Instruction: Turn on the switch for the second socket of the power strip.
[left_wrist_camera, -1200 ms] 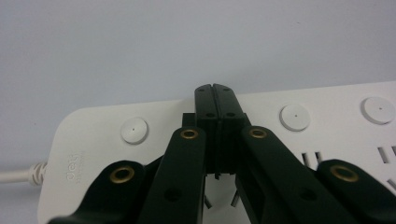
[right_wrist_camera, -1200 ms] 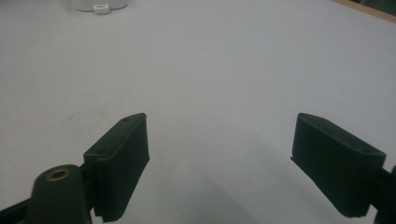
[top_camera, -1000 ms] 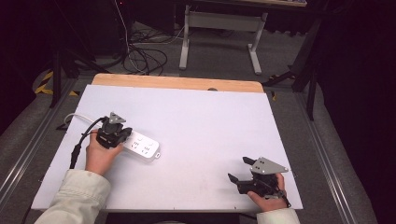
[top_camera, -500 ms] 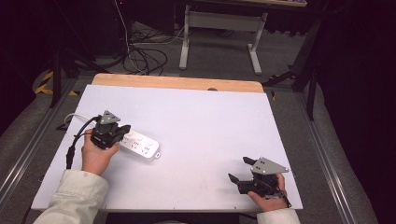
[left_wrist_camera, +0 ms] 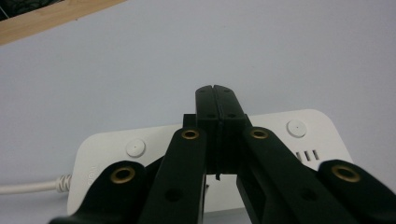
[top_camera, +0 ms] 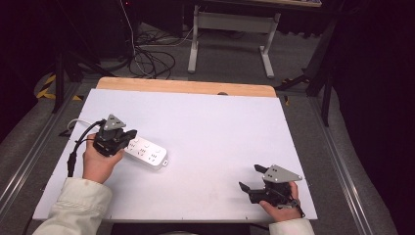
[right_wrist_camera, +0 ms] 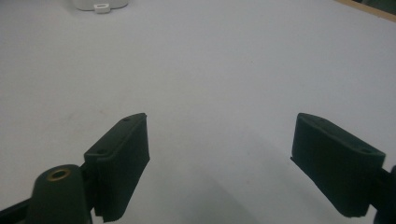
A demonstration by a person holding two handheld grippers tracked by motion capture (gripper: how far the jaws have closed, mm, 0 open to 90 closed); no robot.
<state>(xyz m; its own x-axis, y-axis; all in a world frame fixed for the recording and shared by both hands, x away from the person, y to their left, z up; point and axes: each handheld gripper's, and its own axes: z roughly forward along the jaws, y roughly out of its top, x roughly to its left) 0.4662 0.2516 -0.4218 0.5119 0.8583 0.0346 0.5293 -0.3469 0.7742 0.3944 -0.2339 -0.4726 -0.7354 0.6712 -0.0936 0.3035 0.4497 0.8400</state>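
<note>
The left tongs (left_wrist_camera: pixel 216 88), pressed together, hover over the power strip (left_wrist_camera: pixel 299 154) (white, on the bench (top_camera: pixel 220 127)). Press its button (left_wrist_camera: pixel 134 148) squarely with the tips, I'd judge. The right tongs (right_wrist_camera: pixel 219 163) rest spread, well apart.

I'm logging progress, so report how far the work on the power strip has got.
Done: nothing visibly finished; the power strip lies flat on the table, its cord trailing off its end, no plug in the sockets that can be seen. In hand: the left gripper, jaws shut, sits over the strip between two round buttons, perhaps about to press. Left: the right gripper rests open, apart from the strip.
</note>
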